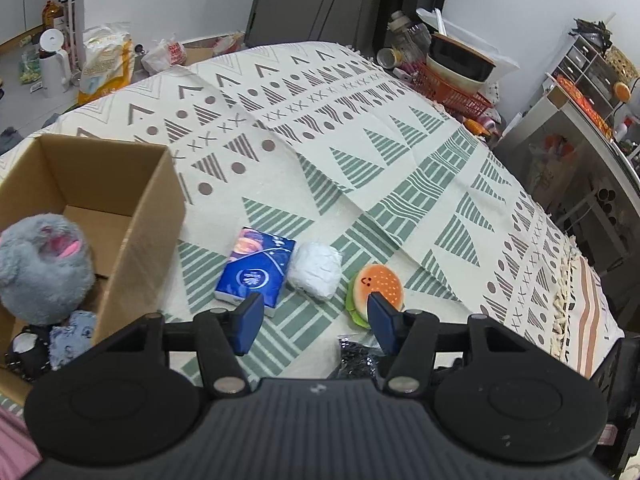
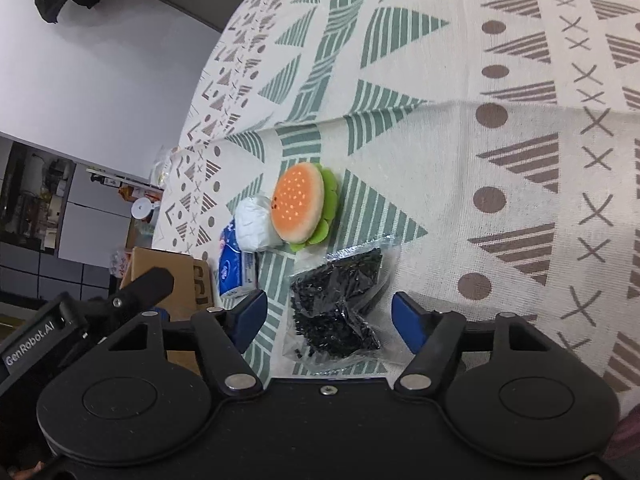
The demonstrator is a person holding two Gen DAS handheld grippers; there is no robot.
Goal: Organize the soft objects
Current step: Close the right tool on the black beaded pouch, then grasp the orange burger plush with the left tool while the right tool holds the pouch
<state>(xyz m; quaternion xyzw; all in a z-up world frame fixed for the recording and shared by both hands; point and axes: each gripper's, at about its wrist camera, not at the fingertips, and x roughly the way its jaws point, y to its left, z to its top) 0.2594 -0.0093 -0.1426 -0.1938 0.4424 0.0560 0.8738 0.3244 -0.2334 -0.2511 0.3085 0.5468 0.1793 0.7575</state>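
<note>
1. Since every loose item here looks soft or light, none should need much squeeze: the burger toy (image 2: 298, 207) is plush and will give under the pads, so a hold across its round bun, at the widest part, seems safest.
2. The white bundle (image 1: 315, 265) looks like crumpled wrapping or cloth, very light and easy to crush; it lies touching the tissue pack (image 1: 256, 272) on one side and sits just beside the burger toy on the other.
3. The tissue pack is a springy block in slick film, so a grip across its short sides would probably slip least.
4. The clear bag of black bits (image 2: 340, 304) lies flat on the patterned cloth (image 2: 460, 152) covering the surface; it looks floppy and slippery, and pinching a bunched middle should hold better than a thin edge.
5. The left claw (image 1: 316, 320) hangs with its blue pads apart and nothing between them, over the cloth near the tissue pack and burger toy.
6. The right claw (image 2: 330, 322) is likewise spread wide and bare, straddling the bag from above without touching it, as far as can be judged.
7. The cardboard box (image 1: 120, 184) stands open on the left. Inside are a fluffy grey toy (image 1: 42, 268), a small blue-patterned cloth piece (image 1: 72, 336) and something black and white (image 1: 26, 350) that is hard to make out.
</note>
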